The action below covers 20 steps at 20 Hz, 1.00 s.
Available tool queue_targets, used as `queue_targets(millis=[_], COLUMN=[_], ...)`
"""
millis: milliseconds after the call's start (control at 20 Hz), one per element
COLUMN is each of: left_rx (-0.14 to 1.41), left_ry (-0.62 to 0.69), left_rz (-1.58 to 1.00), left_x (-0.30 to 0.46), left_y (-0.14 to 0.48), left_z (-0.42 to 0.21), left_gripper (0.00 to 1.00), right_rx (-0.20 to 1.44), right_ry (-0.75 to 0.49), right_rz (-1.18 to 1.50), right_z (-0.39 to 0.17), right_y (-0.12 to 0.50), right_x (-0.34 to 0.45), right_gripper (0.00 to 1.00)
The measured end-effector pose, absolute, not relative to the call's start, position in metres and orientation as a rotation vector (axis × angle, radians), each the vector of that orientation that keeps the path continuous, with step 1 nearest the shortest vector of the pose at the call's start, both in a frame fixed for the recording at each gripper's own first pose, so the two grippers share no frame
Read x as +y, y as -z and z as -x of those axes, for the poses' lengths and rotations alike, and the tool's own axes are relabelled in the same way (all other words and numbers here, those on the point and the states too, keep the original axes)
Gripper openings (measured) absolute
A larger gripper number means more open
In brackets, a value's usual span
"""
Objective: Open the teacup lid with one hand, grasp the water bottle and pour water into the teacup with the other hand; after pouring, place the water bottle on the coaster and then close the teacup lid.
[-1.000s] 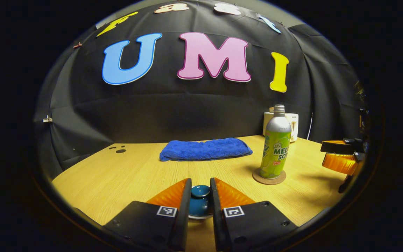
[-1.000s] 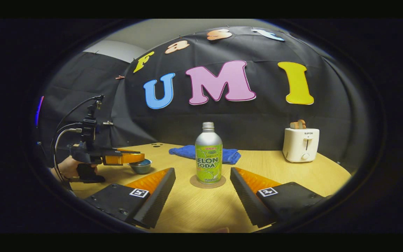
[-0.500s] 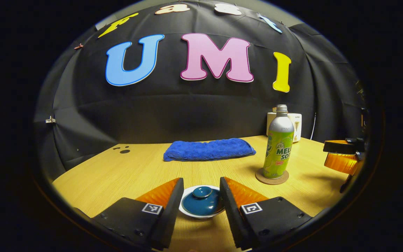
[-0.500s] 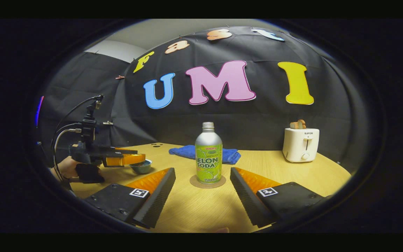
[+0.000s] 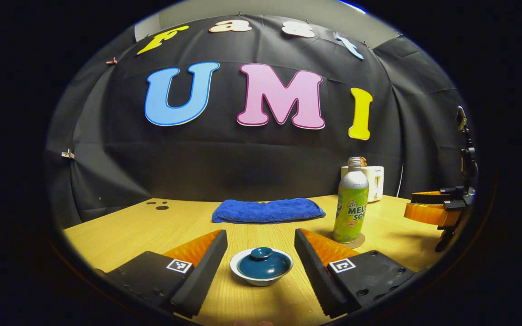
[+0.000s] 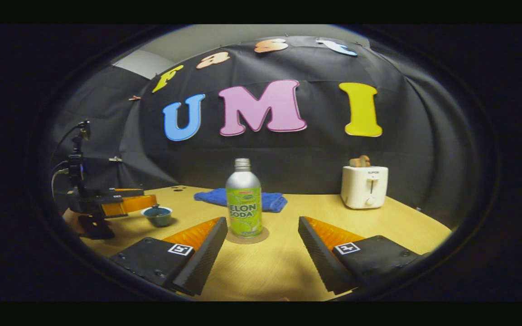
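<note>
1. Teacup (image 5: pixel 261 271), blue lid (image 5: pixel 264 262) on, sits on the table (image 5: pixel 120 231) between the left gripper (image 5: pixel 261 265)'s spread fingers, untouched.
2. Right gripper (image 6: pixel 261 249) gapes wide; the soda bottle (image 6: pixel 244 199) stands upright on its coaster (image 6: pixel 263 236) just ahead, teacup far left.

The glossy glazed teal ceramic teacup lid (image 5: pixel 261 262) sits on a light wood-grain tabletop (image 5: pixel 120 231) with a smooth matt finish. The bare brushed-metal bottle with a shiny green label (image 6: pixel 244 199) stands on a matt cork-brown round coaster (image 6: pixel 263 237). The fluffy blue cloth towel (image 5: pixel 268 210) looks rough.
</note>
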<state>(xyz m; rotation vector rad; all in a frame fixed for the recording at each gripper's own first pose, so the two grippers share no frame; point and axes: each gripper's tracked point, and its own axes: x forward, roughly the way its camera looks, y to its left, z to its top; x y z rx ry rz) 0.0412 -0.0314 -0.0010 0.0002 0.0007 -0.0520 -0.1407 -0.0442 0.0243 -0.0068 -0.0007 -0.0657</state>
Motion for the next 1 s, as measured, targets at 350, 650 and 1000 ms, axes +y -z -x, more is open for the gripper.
queue_targets(millis=[350, 650, 1000], left_rx=[-0.003, -0.002, -0.001], left_ry=[0.103, 0.097, 0.055], left_rz=[-0.002, -0.002, -0.002], left_x=[-0.033, -0.033, -0.026], left_y=[0.000, 0.001, 0.001], left_z=[-0.038, -0.038, -0.038], left_gripper=[0.95, 0.95, 0.95], right_rx=[0.000, -0.001, -0.001], right_ry=[0.070, 0.070, 0.069], right_rz=[0.007, 0.006, 0.006], right_z=[0.141, 0.140, 0.141], right_y=[-0.024, -0.024, -0.024], right_x=[-0.043, -0.043, -0.043], right_gripper=[0.97, 0.97, 0.97])
